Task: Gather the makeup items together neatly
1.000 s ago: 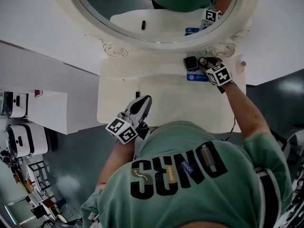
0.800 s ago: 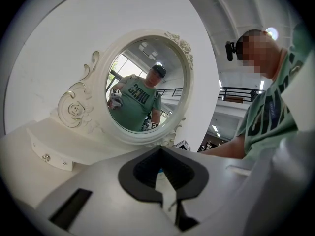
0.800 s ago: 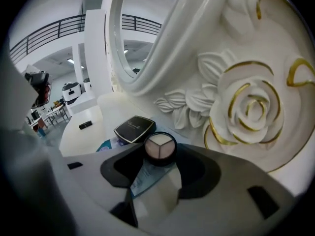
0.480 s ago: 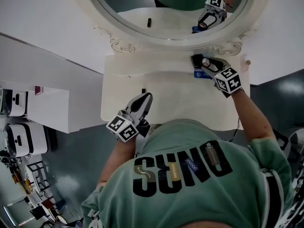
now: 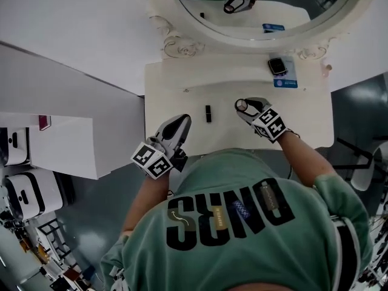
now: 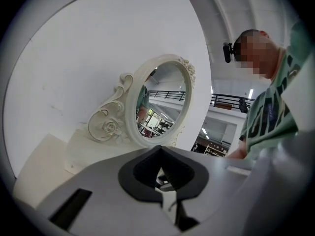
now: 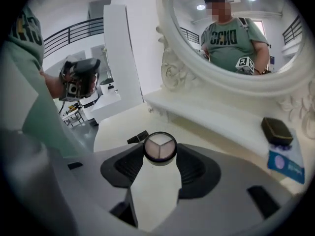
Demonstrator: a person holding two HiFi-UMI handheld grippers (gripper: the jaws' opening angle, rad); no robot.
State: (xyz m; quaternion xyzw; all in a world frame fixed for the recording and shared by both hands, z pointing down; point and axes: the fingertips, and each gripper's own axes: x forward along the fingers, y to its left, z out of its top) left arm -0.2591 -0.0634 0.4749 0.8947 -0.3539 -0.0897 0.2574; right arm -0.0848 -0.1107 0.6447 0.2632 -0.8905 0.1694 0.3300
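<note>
Gripping round compact (image 7: 160, 147) by rim with right tongs (image 5: 245, 107), just tightened; probably light, rigid, slick, breakable. Holding left tongs (image 5: 180, 126) closed, empty.

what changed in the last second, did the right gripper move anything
The right gripper, its jaws just closing onto the round palette, carried it from beside the black compact at the back right to the middle of the table, near the black tube. The left gripper stayed shut and empty; the compact, blue card and tube stayed put.
</note>
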